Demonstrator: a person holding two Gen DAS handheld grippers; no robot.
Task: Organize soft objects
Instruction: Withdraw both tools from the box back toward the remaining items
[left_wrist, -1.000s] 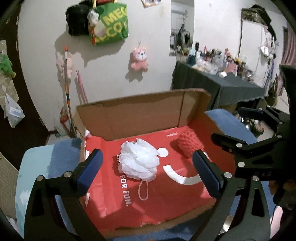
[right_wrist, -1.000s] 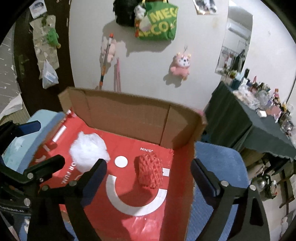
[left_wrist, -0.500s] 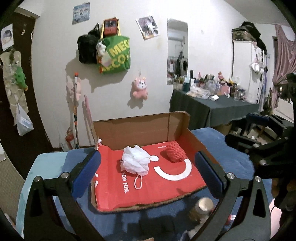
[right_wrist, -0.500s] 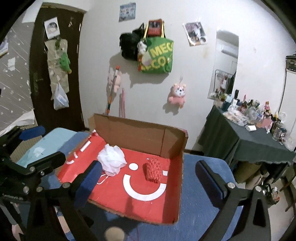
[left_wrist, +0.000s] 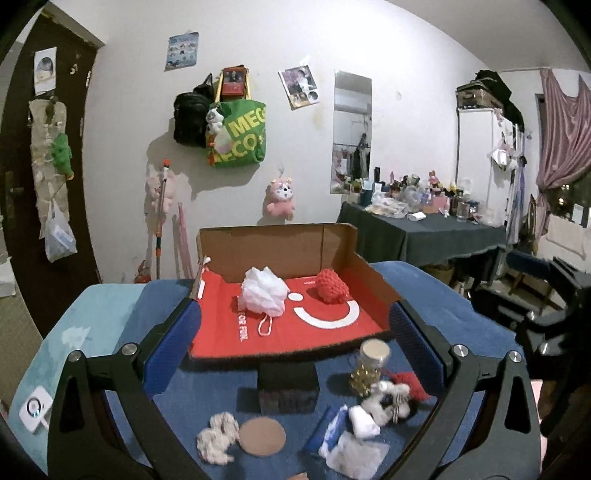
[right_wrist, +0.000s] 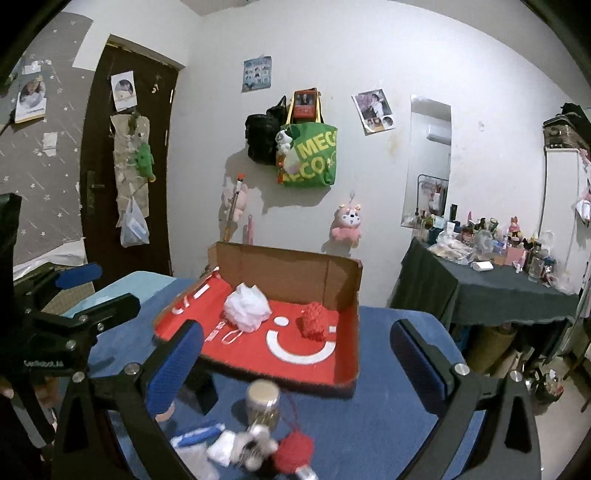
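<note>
Two wide-open, empty tools (left_wrist: 293, 334) (right_wrist: 295, 354) above cluttered blue tabletop (left_wrist: 454, 314), white-walled bedroom.

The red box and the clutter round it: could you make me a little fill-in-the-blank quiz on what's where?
1. Inside the box lie a white bath pouf and a ____ knitted ball.
2. The jar stands ____ the box, on the blue cloth.
3. Both the left gripper and the right gripper hold ____.

Missing words: red; outside; nothing
</note>
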